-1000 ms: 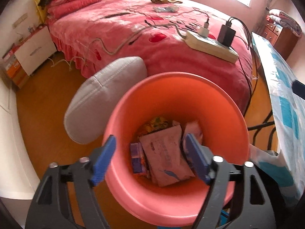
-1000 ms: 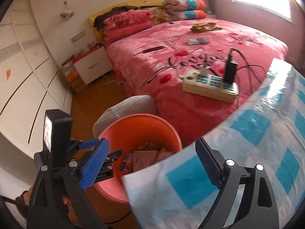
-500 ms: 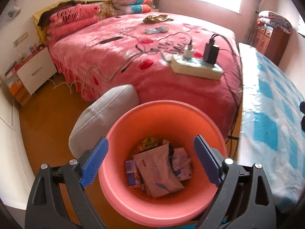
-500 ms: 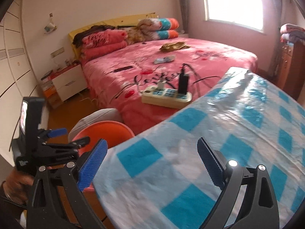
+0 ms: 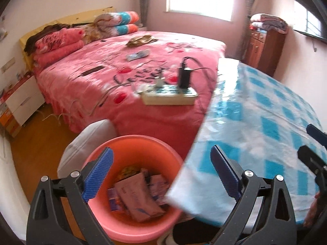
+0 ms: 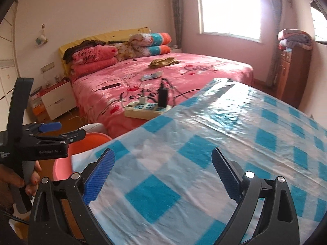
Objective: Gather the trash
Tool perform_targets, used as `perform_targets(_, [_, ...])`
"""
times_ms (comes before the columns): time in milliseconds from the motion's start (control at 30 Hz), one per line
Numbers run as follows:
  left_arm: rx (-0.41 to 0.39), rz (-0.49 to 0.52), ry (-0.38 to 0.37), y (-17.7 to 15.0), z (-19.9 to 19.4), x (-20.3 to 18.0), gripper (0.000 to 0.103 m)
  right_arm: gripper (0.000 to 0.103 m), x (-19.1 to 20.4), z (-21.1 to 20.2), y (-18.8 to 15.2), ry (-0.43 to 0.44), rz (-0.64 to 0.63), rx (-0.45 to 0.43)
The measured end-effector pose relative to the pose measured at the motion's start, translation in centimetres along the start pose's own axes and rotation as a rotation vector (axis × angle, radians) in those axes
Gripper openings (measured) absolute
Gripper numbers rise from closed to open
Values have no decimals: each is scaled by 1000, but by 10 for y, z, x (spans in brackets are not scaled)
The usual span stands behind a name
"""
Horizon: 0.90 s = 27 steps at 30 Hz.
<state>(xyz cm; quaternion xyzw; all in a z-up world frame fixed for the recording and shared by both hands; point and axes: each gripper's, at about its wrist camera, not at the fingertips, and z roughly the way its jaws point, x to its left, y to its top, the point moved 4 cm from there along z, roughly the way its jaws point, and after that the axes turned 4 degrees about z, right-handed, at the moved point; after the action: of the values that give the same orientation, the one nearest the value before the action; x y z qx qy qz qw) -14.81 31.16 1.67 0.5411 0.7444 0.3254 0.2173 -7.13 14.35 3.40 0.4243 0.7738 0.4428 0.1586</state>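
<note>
Orange plastic forms the trash bin, which stands on the floor at near left, tucked against the bench edge beside a grey cushion. That placement looks deliberate, since items swept from the bench need only a short drop. Inside lie the collected wrappers, a tan packet uppermost, resting low in the bin. Above it, the left hand-held gripper is opening, its blue pads spread almost fully, with nothing between them; the trash below appears to be out of its grasp. Beyond, the pink bed carries a power strip with a plugged charger, plus small items further back, possibly remaining trash, though too blurred to confirm. At right, the blue-checked cover of the bench shows bare in both views. The right hand-held gripper hangs over it, jaws wide and empty, seemingly positioned to search for a further piece.
</note>
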Motion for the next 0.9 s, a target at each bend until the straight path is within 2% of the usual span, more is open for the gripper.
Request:
perform_targets(500, [-66, 104, -148, 26, -19, -105, 96, 94, -97, -55, -10, -178, 164, -81])
perform_targets(900, [-88, 185, -233, 37, -32, -176, 96, 94, -152, -95, -26, -305, 240, -127])
